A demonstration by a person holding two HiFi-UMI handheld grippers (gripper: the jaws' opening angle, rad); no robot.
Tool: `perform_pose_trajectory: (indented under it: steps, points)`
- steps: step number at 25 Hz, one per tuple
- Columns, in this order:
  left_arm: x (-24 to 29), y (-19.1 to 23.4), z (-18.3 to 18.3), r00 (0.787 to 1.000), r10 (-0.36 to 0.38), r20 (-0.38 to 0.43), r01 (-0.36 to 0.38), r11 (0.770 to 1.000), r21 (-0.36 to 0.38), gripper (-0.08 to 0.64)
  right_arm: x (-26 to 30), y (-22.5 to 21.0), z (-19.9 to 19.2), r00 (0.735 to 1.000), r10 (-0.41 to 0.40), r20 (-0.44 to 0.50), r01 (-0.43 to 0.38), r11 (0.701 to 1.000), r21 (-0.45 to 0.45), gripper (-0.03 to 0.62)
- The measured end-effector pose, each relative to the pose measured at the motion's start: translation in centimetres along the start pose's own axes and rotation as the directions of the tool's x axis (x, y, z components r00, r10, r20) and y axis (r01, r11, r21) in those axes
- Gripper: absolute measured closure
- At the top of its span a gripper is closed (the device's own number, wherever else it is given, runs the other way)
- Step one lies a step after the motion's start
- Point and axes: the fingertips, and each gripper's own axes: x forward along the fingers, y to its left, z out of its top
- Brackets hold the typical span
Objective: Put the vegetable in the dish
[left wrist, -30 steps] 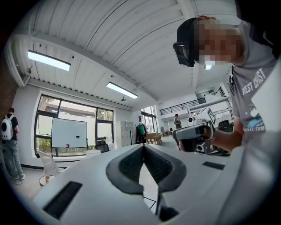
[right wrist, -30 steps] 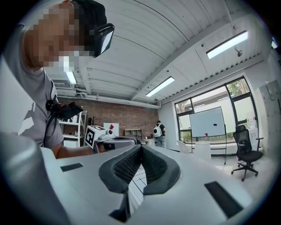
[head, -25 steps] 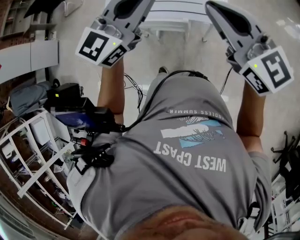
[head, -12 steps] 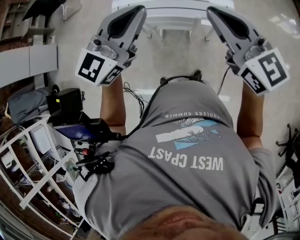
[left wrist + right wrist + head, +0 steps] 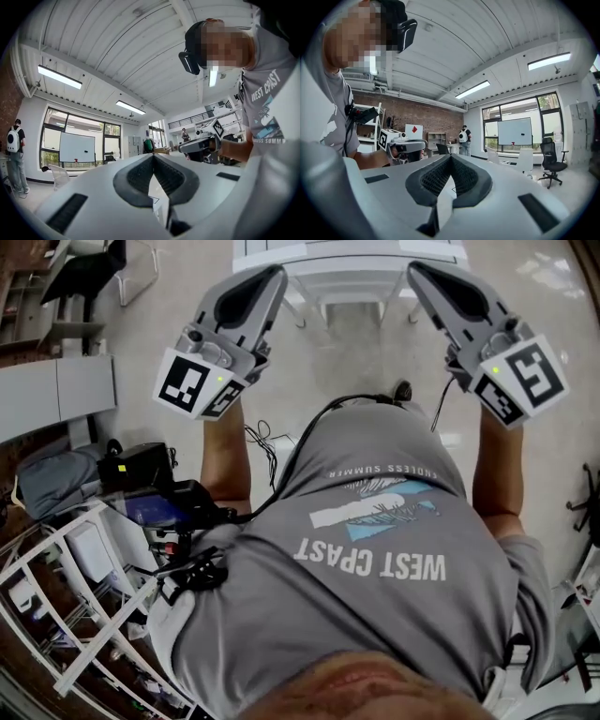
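While the person stands over a pale floor [image 5: 366, 352], the left gripper [image 5: 272, 276] and the right gripper [image 5: 419, 271] are held out roughly level in front of a grey T-shirt [image 5: 375, 615]. They sit side by side and well apart, their tips near a white table [image 5: 347, 261]. In each gripper view the jaws meet at the tips with nothing between them: both are closed and empty. No view shows the vegetable or the dish, so their place cannot be told
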Motion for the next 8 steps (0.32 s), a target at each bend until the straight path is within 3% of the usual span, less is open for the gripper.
perform_pose_trajectory:
  steps: [8]
  points:
    - [-2.8,-0.8,-2.1,1.0,-0.018,0.023,0.018,1.0,-0.005,0.552,0.2,2.6,-2.8,0.999,-0.026,-0.025,0.026,1.0,-0.005,0.586]
